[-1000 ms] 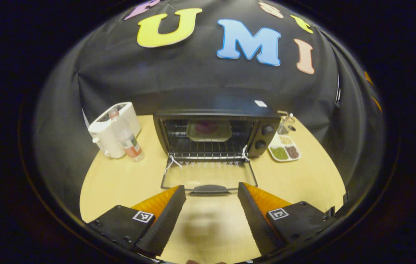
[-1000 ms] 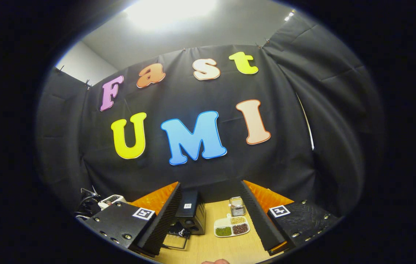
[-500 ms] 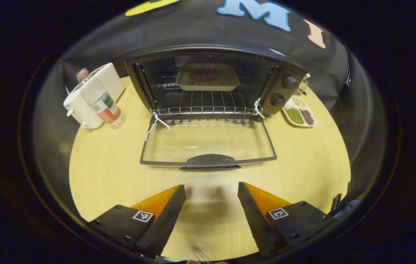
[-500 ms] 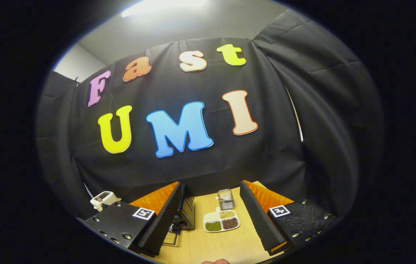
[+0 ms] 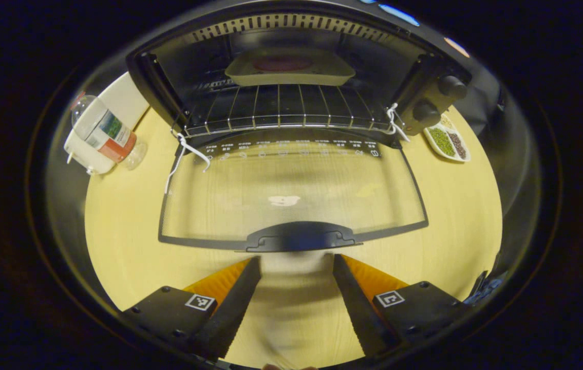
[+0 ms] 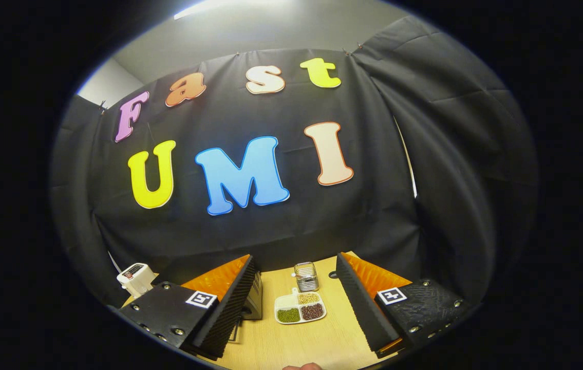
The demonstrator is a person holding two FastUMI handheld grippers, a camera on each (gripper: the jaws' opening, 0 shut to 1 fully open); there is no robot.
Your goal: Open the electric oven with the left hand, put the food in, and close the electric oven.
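In the left gripper view the black electric oven (image 5: 427,97) stands open, its glass door (image 5: 291,190) folded flat onto the wooden table. A pale tray with dark red food (image 5: 283,67) rests on the wire rack (image 5: 281,110) inside. The door's dark handle (image 5: 299,237) lies just ahead of my left gripper (image 5: 296,263), which is open with nothing between its fingers. My right gripper (image 6: 296,264) is open and empty, held above the table facing the booth wall; a corner of the oven (image 6: 254,303) peeks past its left finger.
A plastic bottle (image 5: 102,132) and a white appliance (image 5: 116,103) stand left of the oven. A white divided dish of beans (image 5: 447,144) lies to its right, also as the dish (image 6: 299,310) with a small metal basket (image 6: 306,276) behind it.
My left gripper has moved forward and down toward the open door, so the handle now sits right at its fingertips. The right gripper has drifted slightly right, staying open.
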